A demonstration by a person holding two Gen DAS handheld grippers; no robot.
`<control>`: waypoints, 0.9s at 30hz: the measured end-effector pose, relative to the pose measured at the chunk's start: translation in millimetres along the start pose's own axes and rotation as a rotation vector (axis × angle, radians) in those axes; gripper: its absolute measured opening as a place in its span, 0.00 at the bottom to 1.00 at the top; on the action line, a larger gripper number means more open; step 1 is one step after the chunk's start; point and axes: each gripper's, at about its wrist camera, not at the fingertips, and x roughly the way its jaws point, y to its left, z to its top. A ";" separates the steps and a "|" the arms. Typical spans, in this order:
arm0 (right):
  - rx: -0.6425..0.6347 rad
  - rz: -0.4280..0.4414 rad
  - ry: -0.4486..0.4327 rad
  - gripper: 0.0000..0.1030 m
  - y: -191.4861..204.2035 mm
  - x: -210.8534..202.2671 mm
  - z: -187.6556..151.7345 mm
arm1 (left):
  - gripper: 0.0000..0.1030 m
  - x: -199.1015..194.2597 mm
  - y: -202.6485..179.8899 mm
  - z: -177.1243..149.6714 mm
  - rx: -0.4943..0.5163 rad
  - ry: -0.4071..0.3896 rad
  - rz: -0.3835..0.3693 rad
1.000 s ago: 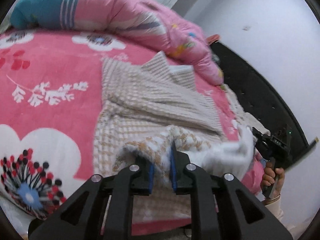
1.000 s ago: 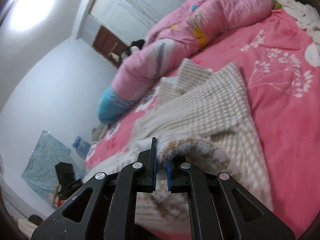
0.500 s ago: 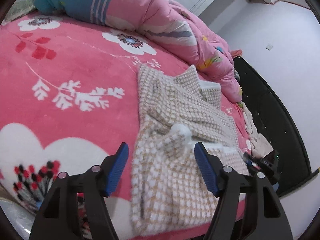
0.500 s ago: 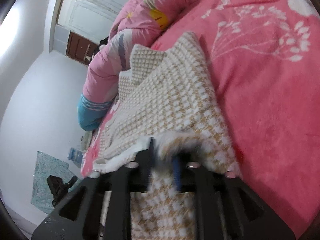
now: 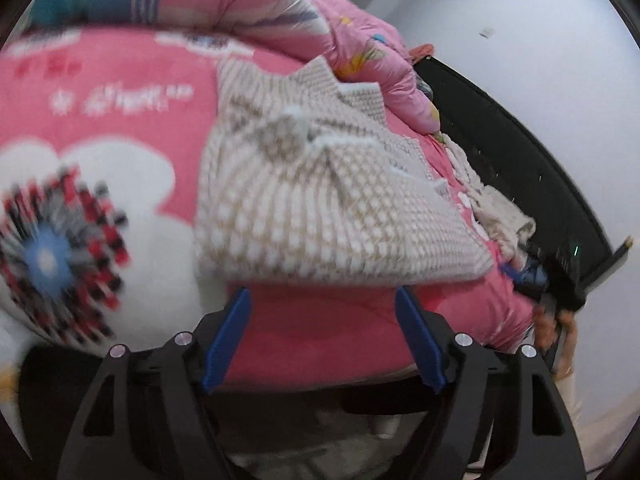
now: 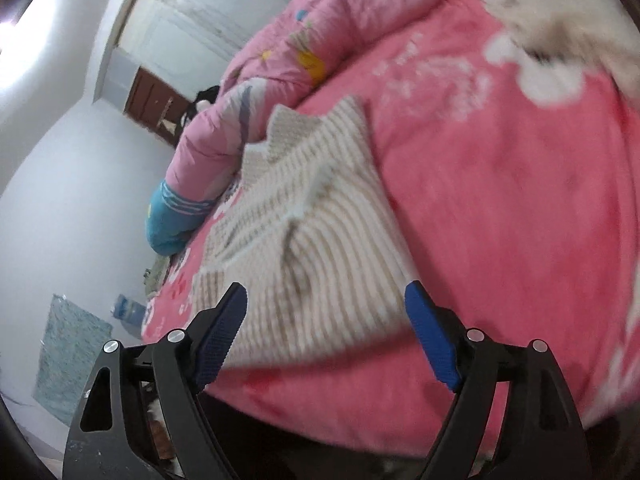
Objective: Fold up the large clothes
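Note:
A beige-and-white checked knit garment (image 5: 320, 196) lies folded on the pink flowered bed cover (image 5: 120, 92); it also shows in the right wrist view (image 6: 312, 240). My left gripper (image 5: 322, 304) is open and empty, just off the garment's near edge over the bed's edge. My right gripper (image 6: 326, 300) is open and empty, at the garment's near edge. The right gripper also shows in the left wrist view (image 5: 560, 276), held by a hand at the bed's right side. Both views are blurred by motion.
A rolled pink quilt (image 5: 260, 20) with a blue end lies along the far side of the bed, also in the right wrist view (image 6: 280, 72). Another pale knit cloth (image 5: 500, 208) lies by the dark headboard (image 5: 520, 160). A door (image 6: 152, 100) is far off.
Both grippers let go of the garment's hem and opened wide. The folded garment now lies flat on the bed. Both grippers have pulled back toward the bed's near edge.

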 end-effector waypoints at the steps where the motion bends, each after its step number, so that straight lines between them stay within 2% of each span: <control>1: 0.031 0.004 0.012 0.76 -6.7 3.4 -3.0 | 0.70 4.0 5.7 -0.4 -0.032 -0.010 -0.011; 4: 0.127 0.074 0.033 0.76 -26.4 15.7 -5.4 | 0.70 16.1 24.3 3.4 -0.138 -0.030 -0.042; 6: 0.148 0.083 0.037 0.72 -31.8 21.5 -2.2 | 0.70 17.9 38.5 6.0 -0.205 -0.072 -0.075; 8: 0.160 0.082 0.040 0.62 -35.0 30.8 4.5 | 0.69 20.4 50.7 9.2 -0.267 -0.094 -0.085; 9: 0.164 0.083 0.042 0.61 -34.9 33.4 7.3 | 0.69 21.3 53.8 10.6 -0.290 -0.104 -0.087; 11: 0.159 0.075 0.044 0.52 -34.3 41.9 14.9 | 0.62 23.6 54.4 12.9 -0.310 -0.126 -0.057; 12: 0.151 0.053 0.045 0.49 -34.2 47.2 18.7 | 0.60 24.3 52.3 14.4 -0.301 -0.132 -0.030; 15: 0.109 0.016 0.042 0.29 -30.1 57.0 24.7 | 0.45 28.7 37.5 19.3 -0.228 -0.139 0.086; 16: 0.090 -0.002 0.043 0.24 -26.5 60.2 26.1 | 0.37 30.3 32.5 20.9 -0.194 -0.136 0.125; 17: 0.066 -0.019 0.035 0.19 -21.7 59.8 27.2 | 0.27 30.7 24.1 23.4 -0.145 -0.134 0.177; 19: 0.000 -0.028 -0.020 0.16 0.6 47.5 27.9 | 0.19 26.2 11.6 28.7 -0.061 -0.143 0.239; 22: -0.070 0.010 -0.101 0.11 33.4 14.0 24.5 | 0.15 3.1 -9.3 38.6 0.045 -0.199 0.277; 25: -0.111 0.036 -0.116 0.11 51.3 -4.9 12.0 | 0.15 -25.2 -18.9 47.0 0.082 -0.237 0.279; 27: -0.110 0.035 -0.109 0.11 48.5 -9.7 2.8 | 0.15 -37.8 -13.4 50.2 0.080 -0.247 0.270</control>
